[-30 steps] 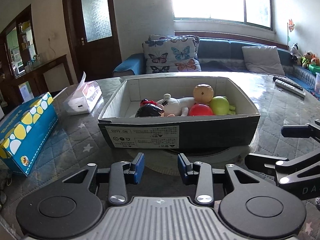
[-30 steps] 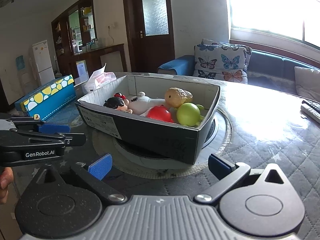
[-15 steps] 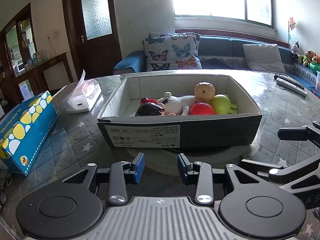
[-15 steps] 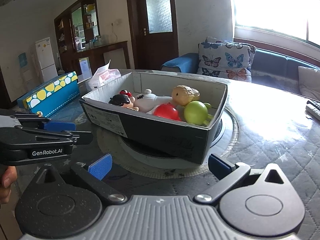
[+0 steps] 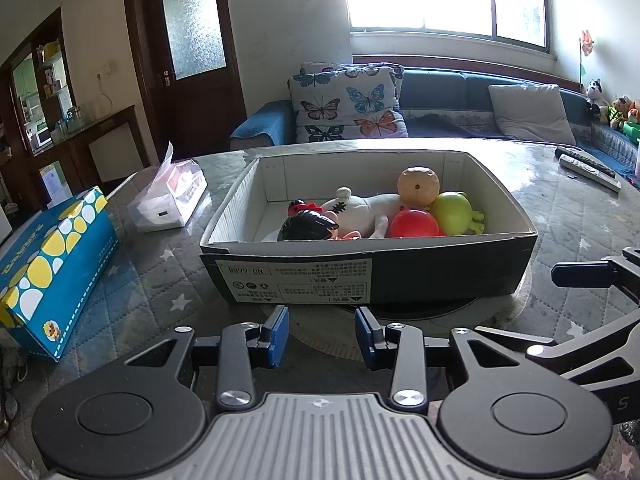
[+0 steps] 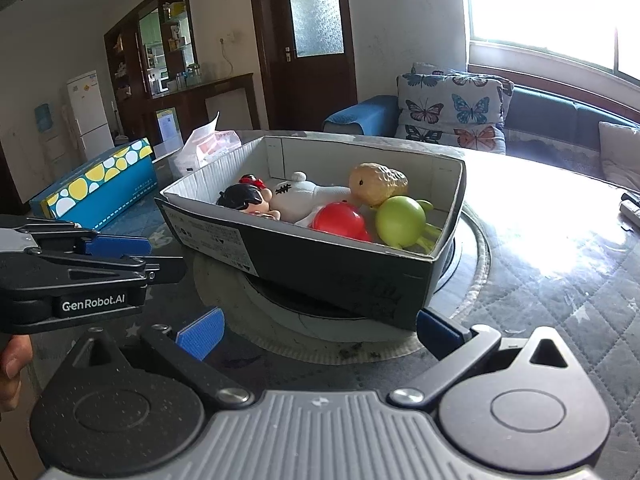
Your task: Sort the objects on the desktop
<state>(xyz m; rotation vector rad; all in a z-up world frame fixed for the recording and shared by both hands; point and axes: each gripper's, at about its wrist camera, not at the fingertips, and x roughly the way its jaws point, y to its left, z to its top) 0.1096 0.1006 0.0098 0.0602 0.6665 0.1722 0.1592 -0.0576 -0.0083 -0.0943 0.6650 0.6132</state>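
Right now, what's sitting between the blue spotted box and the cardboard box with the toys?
A white tissue pack lies between the blue spotted box and the cardboard box, set farther back on the quilted table cover. The left wrist view shows it best.

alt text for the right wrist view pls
An open cardboard box on a quilted table holds a black-haired doll, a red ball and a green toy. The open right gripper sits before it, empty.
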